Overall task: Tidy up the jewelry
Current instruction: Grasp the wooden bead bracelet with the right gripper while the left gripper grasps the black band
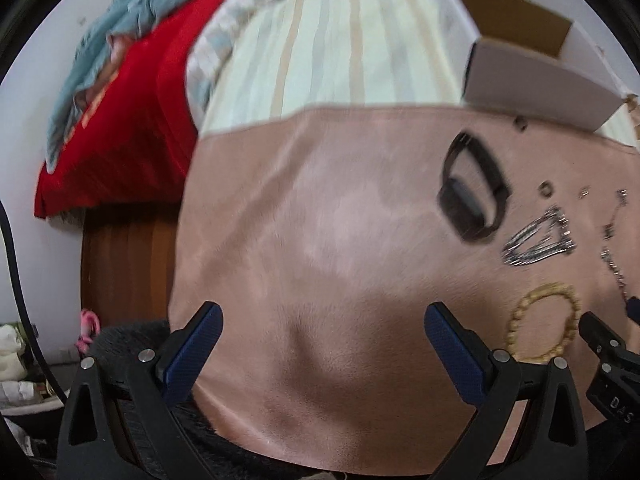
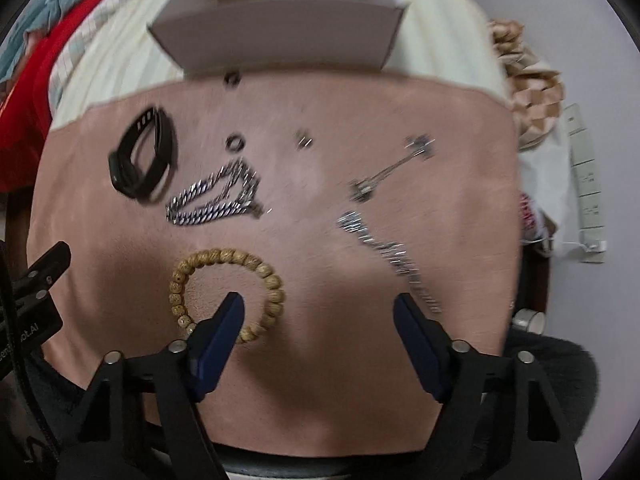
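Left gripper [image 1: 322,330] was spread wide, nothing between its blue pads, only bare pink cloth [image 1: 320,208] under it. Right gripper [image 2: 318,320] was also released, pads clear of everything, jaws over the cloth; its left fingertip [image 2: 230,312] sat in front of the wooden bead bracelet [image 2: 224,280], overlapping the ring's inside, contact unclear. Just beyond that bracelet lay a silver chain bracelet [image 2: 216,196], farther left a black watch band [image 2: 142,156]. Ahead and right of the right jaws: a blurred silver chain [image 2: 384,248] and small rings [image 2: 235,142]. Farthest ahead, an open white cardboard box [image 2: 288,36] on striped bedding [image 1: 340,48].
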Demonstrator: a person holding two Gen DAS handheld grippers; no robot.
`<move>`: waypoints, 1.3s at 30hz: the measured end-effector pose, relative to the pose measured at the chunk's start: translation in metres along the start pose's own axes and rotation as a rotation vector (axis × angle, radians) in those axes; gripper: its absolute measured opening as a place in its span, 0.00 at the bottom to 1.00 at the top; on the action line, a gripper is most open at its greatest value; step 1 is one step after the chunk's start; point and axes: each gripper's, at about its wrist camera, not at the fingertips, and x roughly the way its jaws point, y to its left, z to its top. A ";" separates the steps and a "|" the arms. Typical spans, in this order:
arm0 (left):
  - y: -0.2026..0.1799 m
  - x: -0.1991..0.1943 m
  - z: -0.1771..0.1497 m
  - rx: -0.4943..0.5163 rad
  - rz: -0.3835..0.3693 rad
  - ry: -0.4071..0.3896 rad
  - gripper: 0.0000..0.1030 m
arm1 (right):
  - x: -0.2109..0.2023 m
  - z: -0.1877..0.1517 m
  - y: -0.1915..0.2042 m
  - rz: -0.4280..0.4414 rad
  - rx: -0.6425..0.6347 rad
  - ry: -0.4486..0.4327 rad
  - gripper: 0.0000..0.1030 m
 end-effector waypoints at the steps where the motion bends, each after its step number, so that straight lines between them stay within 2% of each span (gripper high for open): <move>1: 0.001 0.005 -0.001 -0.002 -0.004 0.014 1.00 | 0.010 0.000 0.004 0.011 -0.006 0.014 0.65; 3: 0.002 0.014 -0.001 0.000 -0.007 0.026 1.00 | 0.025 0.000 0.009 0.046 -0.011 0.031 0.57; 6: 0.004 0.018 0.001 -0.001 -0.021 0.034 1.00 | 0.024 -0.002 0.016 0.036 -0.046 -0.025 0.39; 8: 0.004 0.016 0.005 -0.004 -0.043 0.028 1.00 | 0.024 -0.004 0.019 0.044 -0.064 -0.051 0.08; 13: 0.003 0.006 0.028 -0.010 -0.107 0.000 1.00 | 0.026 -0.002 -0.003 0.071 0.037 -0.075 0.09; 19: -0.002 0.014 0.061 -0.088 -0.282 0.063 0.99 | 0.018 0.001 -0.018 0.073 0.098 -0.105 0.09; 22: -0.011 0.020 0.074 -0.090 -0.331 0.072 0.99 | 0.007 0.000 -0.018 0.072 0.094 -0.101 0.09; 23: -0.014 0.022 0.078 -0.084 -0.338 0.070 0.94 | 0.007 0.000 -0.018 0.072 0.090 -0.099 0.09; 24: -0.017 0.024 0.081 -0.078 -0.336 0.071 0.82 | 0.006 0.005 -0.016 0.069 0.087 -0.098 0.09; 25: -0.021 0.027 0.084 -0.070 -0.338 0.076 0.76 | 0.004 0.010 -0.022 0.069 0.085 -0.094 0.09; 27: -0.028 0.035 0.088 -0.049 -0.341 0.088 0.50 | 0.004 0.018 -0.023 0.071 0.084 -0.088 0.09; 28: -0.031 0.039 0.090 -0.036 -0.341 0.096 0.43 | 0.004 0.020 -0.023 0.071 0.084 -0.086 0.09; 30: -0.038 0.045 0.092 -0.019 -0.349 0.104 0.19 | 0.006 0.023 -0.023 0.073 0.089 -0.082 0.09; 31: -0.039 0.047 0.093 -0.010 -0.344 0.100 0.17 | 0.006 0.024 -0.023 0.075 0.091 -0.081 0.09; 32: -0.041 0.047 0.093 0.004 -0.338 0.088 0.11 | 0.007 0.027 -0.027 0.076 0.094 -0.080 0.09; 33: -0.041 0.047 0.093 0.011 -0.335 0.077 0.10 | 0.008 0.028 -0.029 0.076 0.095 -0.080 0.09; 39: -0.032 0.037 0.079 0.028 -0.328 0.022 0.09 | 0.001 0.028 -0.035 0.113 0.117 -0.087 0.09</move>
